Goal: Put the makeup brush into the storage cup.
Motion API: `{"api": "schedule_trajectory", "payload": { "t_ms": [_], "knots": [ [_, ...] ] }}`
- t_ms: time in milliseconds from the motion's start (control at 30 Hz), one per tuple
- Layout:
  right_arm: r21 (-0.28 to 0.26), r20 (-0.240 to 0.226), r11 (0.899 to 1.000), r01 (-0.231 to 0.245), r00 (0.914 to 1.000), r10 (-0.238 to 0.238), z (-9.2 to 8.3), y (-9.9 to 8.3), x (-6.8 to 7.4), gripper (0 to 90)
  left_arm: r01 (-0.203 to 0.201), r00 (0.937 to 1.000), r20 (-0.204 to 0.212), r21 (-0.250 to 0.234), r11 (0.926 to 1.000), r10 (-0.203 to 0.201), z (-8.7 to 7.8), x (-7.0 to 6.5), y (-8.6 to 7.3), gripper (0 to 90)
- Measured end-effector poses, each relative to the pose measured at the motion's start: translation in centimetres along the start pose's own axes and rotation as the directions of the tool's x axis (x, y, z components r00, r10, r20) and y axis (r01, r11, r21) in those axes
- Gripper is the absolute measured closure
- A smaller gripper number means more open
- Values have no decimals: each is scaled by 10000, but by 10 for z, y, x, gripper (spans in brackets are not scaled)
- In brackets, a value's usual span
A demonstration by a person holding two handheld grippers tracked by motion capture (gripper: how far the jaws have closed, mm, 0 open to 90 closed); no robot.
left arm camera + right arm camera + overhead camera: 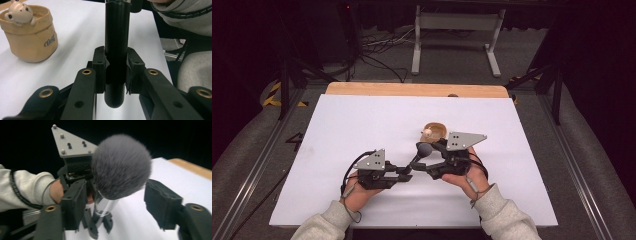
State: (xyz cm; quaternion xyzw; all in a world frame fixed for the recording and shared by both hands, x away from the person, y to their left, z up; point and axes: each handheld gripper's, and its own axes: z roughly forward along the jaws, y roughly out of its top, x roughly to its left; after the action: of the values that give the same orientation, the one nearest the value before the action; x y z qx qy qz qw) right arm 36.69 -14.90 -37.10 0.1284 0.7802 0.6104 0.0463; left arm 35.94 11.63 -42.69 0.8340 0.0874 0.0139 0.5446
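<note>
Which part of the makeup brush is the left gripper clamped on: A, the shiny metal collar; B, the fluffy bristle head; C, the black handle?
C: in the left gripper view the left gripper pads press both sides of the makeup brush at its black handle.

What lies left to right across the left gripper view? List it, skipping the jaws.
tan pot with a bear figure → black brush handle → grey sleeve

Grey sleeves (504, 215), blk grippers, prob. wristbands
</note>
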Motion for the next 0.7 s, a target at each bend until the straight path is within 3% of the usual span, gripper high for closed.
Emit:
{"api": "schedule_trajectory", "payload": {
  "t_ms": [33, 200, 333, 700],
  "knots": [
    [41, -39, 10000, -13, 10000, 13, 1, 0, 0, 374, -13, 10000, -2, 0, 10000, 13, 0, 0, 0, 742],
    [-84, -359, 9997, -231, 9991, 228, 3, -3, -2, 577, 3, 10000, -23, -28, 10000, -3, -1, 0, 0, 742],
    [-152, -697, 9994, -315, 9971, 303, 2, -3, -2, 682, -3, 10000, -51, -48, 10000, 3, -2, 0, 0, 742],
    [-78, -1103, 9987, -502, 9927, 491, 2, -1, -4, 711, -221, 9998, -16, -213, 9995, 221, -2, 0, -1, 738]
  ]
}}
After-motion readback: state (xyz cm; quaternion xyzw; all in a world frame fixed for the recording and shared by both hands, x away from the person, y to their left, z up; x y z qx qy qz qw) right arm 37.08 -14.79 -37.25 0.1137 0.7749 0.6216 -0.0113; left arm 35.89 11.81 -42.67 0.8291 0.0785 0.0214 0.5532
